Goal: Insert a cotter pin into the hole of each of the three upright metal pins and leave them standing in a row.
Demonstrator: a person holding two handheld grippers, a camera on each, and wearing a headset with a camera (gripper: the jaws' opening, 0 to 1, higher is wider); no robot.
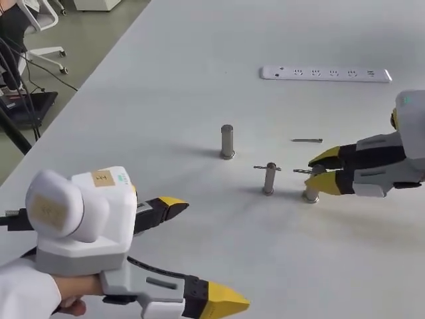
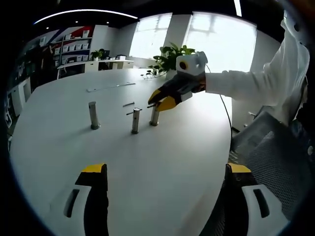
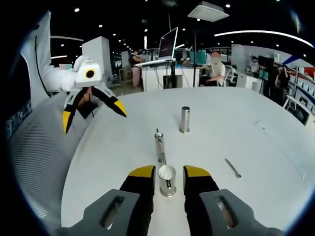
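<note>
Cotter pin (image 1: 302, 171), likely light, stiff and slippery, best nipped near its head, is poking left from the metal pin (image 1: 311, 189) at centre right, the right gripper (image 1: 324, 171) straddling that post, grip impossible to tell, the left gripper (image 1: 204, 252) idling wide apart at lower left.

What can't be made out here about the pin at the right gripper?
- Head view: the yellow-tipped right gripper hides the hole of the short upright steel pin.
- Left gripper view: the thin grey cotter pin there is too small to tell if it is through.
- Right gripper view: jaw contact with that pin unclear.
</note>
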